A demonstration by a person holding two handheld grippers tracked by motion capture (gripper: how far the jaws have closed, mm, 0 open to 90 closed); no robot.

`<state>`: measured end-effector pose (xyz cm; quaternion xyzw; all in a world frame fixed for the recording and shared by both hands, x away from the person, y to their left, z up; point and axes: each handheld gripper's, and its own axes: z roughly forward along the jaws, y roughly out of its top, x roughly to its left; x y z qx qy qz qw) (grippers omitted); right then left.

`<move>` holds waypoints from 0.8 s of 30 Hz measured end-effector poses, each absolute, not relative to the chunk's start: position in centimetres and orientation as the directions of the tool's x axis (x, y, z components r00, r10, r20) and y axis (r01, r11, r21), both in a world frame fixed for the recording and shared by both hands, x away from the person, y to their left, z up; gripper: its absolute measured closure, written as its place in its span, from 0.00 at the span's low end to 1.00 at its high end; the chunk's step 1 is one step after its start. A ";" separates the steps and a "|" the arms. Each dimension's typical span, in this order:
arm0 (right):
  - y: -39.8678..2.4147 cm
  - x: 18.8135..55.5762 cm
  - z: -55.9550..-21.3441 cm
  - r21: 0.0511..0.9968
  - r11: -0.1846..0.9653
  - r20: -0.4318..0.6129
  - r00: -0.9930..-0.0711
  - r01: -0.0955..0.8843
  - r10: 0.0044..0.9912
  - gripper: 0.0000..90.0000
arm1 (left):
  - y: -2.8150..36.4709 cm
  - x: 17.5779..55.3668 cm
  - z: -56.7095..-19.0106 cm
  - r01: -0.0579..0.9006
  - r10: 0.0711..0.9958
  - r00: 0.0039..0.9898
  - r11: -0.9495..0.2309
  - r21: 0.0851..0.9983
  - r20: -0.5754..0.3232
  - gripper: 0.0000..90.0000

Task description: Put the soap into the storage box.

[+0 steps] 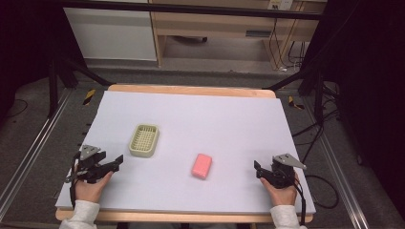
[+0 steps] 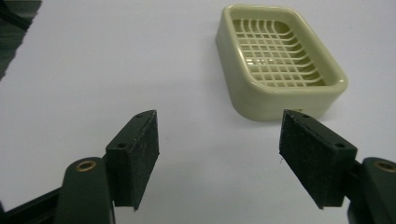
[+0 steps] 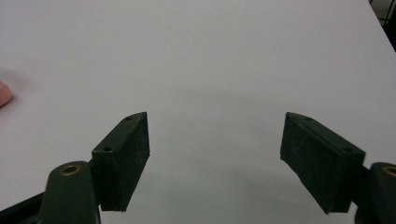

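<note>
A: Soap bar (image 1: 202,165), pink, lies flat just below the middle of the high view, on the white tabletop (image 1: 229,124), between the two claws and nearer the right one.

B: How would it handle?

A: Probably a stiff, light block with rounded corners, and likely a bit slick. I'd take it across its two long sides near the middle, so it can't pivot out of the pads.

B: And the container?

A: A pale green soap dish (image 1: 144,140) sits up and to the left of the bar, well apart from it. In the left gripper view (image 2: 280,60) its slotted grid floor is bare, with nothing in it. It looks like rigid plastic, shallow, so a bar should sit flat inside.

B: Claw states?

A: Left claw (image 2: 217,140) stands wide with nothing between the pads, low in the frame, the dish just ahead and to its right. Right claw (image 3: 215,154) is also wide and holds nothing, over bare tabletop; a pink sliver at the left edge of its view (image 3: 3,93) is, I think, the bar.
</note>
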<state>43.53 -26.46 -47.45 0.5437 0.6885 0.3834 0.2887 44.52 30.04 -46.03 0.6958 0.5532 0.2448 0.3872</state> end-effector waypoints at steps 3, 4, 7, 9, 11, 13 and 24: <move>-26.2 43.5 -47.5 0.840 0.124 0.014 -0.249 0.529 0.968 0.27 | 29.7 44.4 -45.8 0.583 0.954 0.284 -0.092 0.807 -0.096 0.31; -26.2 43.4 -47.4 0.839 0.124 0.016 -0.252 0.530 0.968 0.27 | 29.4 44.3 -45.7 0.575 0.952 0.291 -0.095 0.813 -0.095 0.31; -25.9 43.4 -47.5 0.834 0.136 0.013 -0.266 0.534 0.964 0.27 | 29.0 44.2 -45.4 0.568 0.946 0.310 -0.104 0.816 -0.095 0.31; -25.9 43.5 -47.6 0.832 0.142 0.008 -0.268 0.536 0.963 0.27 | 28.8 44.1 -45.3 0.565 0.946 0.314 -0.112 0.818 -0.087 0.31; -25.8 43.5 -47.6 0.831 0.142 0.010 -0.269 0.538 0.963 0.27 | 28.5 44.0 -45.3 0.560 0.943 0.322 -0.116 0.820 -0.087 0.31; -25.8 43.5 -47.6 0.830 0.144 0.009 -0.271 0.538 0.963 0.27 | 28.3 44.0 -45.2 0.559 0.940 0.332 -0.126 0.820 -0.082 0.31; -25.8 43.5 -47.7 0.825 0.154 0.006 -0.281 0.543 0.960 0.27 | 26.5 43.8 -44.8 0.545 0.924 0.378 -0.169 0.821 -0.060 0.30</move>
